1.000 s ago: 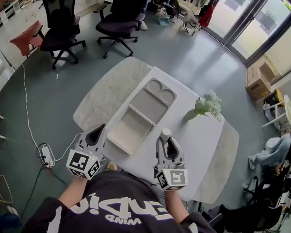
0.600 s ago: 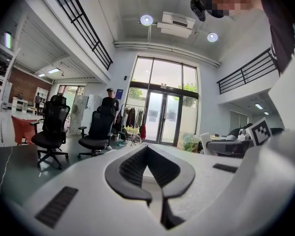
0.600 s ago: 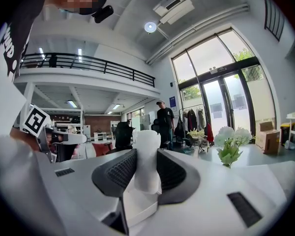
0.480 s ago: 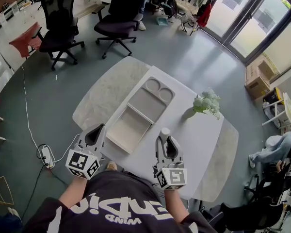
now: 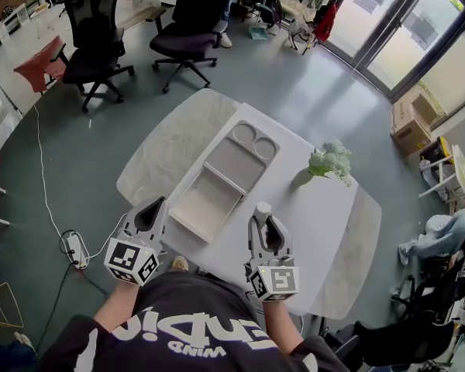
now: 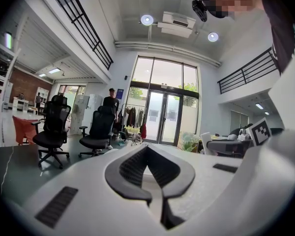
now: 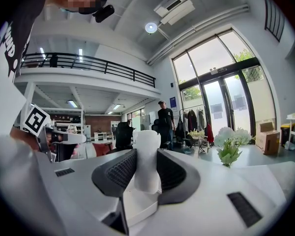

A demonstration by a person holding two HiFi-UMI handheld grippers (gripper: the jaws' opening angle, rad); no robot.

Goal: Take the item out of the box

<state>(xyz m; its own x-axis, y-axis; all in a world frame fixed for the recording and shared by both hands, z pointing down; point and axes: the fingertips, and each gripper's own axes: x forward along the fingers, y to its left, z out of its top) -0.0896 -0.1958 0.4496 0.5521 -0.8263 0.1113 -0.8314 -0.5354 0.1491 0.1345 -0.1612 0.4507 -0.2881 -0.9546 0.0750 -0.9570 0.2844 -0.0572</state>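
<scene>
The open pale box (image 5: 205, 202) lies on the white table (image 5: 318, 223), its base empty and its moulded lid (image 5: 244, 160) folded back beyond it. A white, bottle-like item (image 5: 263, 209) stands upright between the jaws of my right gripper (image 5: 263, 217), which is shut on it to the right of the box, near the table's front edge. In the right gripper view the item (image 7: 147, 163) fills the gap between the dark pads of that gripper (image 7: 146, 151). My left gripper (image 5: 153, 210) hovers left of the box; its jaws (image 6: 147, 149) meet with nothing between them.
A bunch of white flowers (image 5: 330, 161) lies on the table's right side. Two black office chairs (image 5: 190, 37) stand on the floor beyond the table. A power strip and cable (image 5: 72, 246) lie on the floor at the left. A person (image 7: 165, 119) stands far off.
</scene>
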